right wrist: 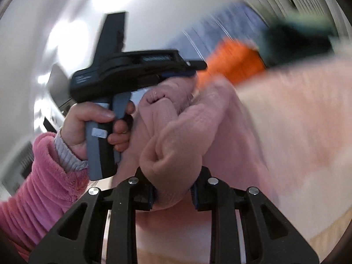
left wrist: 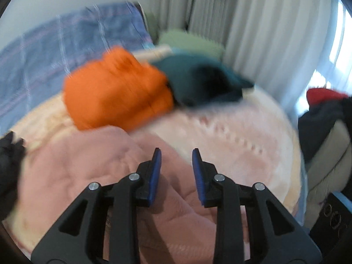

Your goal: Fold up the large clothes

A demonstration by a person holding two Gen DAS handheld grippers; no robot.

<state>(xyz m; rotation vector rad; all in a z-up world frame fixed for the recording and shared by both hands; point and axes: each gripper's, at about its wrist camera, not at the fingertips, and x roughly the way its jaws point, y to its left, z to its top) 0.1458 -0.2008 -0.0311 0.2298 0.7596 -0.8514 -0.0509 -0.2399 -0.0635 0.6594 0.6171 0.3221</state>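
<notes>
While both views are smeared by motion blur, the state of each pair of tongs can be read. The left tongs [left wrist: 176, 154] stand released in their own view, blue pads apart with a clear gap and no cloth between them; the pink fleece garment [left wrist: 92, 167] lies directly beneath and behind them. Seen from the right wrist, the same left tongs [right wrist: 193, 71] point toward a bunched fold of the pink fleece garment [right wrist: 198, 118], but whether the tips touch it cannot be told from there. The person's left hand [right wrist: 96, 127] grips the grey handle, with a fluffy pink sleeve [right wrist: 44, 176] over a ribbed cuff at the wrist. The right tongs [right wrist: 171, 189] are clenched on a thick roll of the garment, which bulges up and out between the pads. The garment is spread over a pale peach blanket [left wrist: 231, 136] on the bed. Beyond it lies a folded orange garment [left wrist: 116, 90], with a dark teal garment [left wrist: 204, 81] touching its right side and a light green item [left wrist: 189, 41] behind. A blue checked cover [left wrist: 66, 44] lies at the back left, white curtains [left wrist: 253, 22] hang behind, and a pile of dark and red clothing [left wrist: 325, 105] sits at the right edge.
</notes>
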